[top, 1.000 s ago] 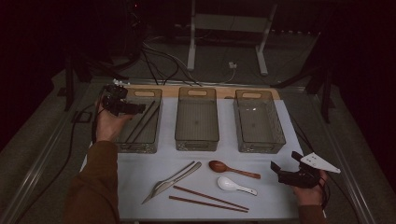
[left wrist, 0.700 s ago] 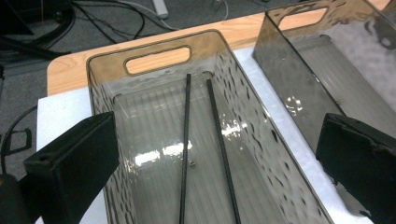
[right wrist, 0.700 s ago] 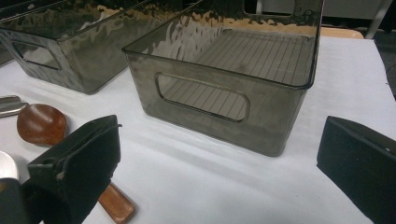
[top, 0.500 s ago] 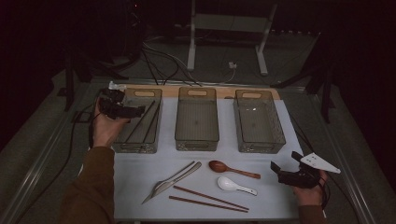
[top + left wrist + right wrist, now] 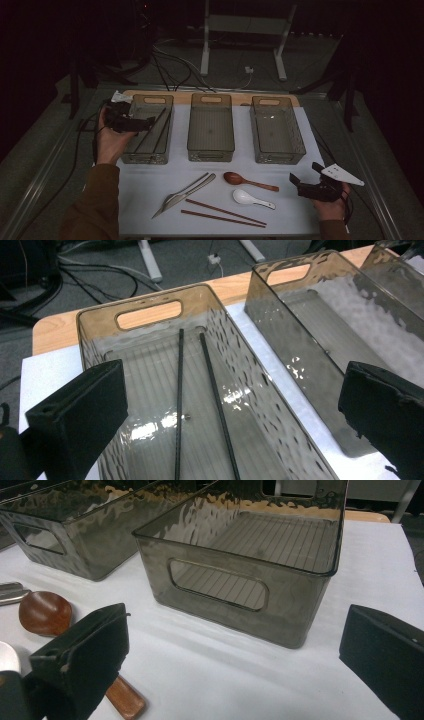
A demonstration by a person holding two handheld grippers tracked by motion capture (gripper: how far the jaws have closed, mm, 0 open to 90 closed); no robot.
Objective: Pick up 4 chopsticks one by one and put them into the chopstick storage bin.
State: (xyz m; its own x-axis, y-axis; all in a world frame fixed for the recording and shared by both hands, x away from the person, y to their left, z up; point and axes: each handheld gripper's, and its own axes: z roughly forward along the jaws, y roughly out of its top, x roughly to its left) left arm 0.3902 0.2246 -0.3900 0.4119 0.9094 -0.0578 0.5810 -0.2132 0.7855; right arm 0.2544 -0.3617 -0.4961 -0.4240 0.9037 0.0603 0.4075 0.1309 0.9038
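Two black chopsticks (image 5: 154,131) (image 5: 200,390) lie lengthwise in the left smoky bin (image 5: 165,107) (image 5: 150,300). My left gripper (image 5: 148,124) (image 5: 235,392) hovers over that bin's left side. Its jaws have just been opening and now stand wide apart with nothing between them. My right gripper (image 5: 303,175) (image 5: 230,640) rests open at the front right of the white mat, facing the right bin (image 5: 297,135) (image 5: 240,605), and holds nothing. A wooden spoon (image 5: 250,181) (image 5: 45,612) lies just to its left.
The middle bin (image 5: 192,130) (image 5: 75,540) has nothing in it. On the mat's front lie a metal utensil (image 5: 185,192), a white spoon (image 5: 252,199) and brown chopsticks (image 5: 222,214). Cables and a stand's legs (image 5: 240,45) lie beyond the table.
My left hand has drawn back toward the near side along the left bin. The black chopsticks stay in the bin. The right hand has not moved.
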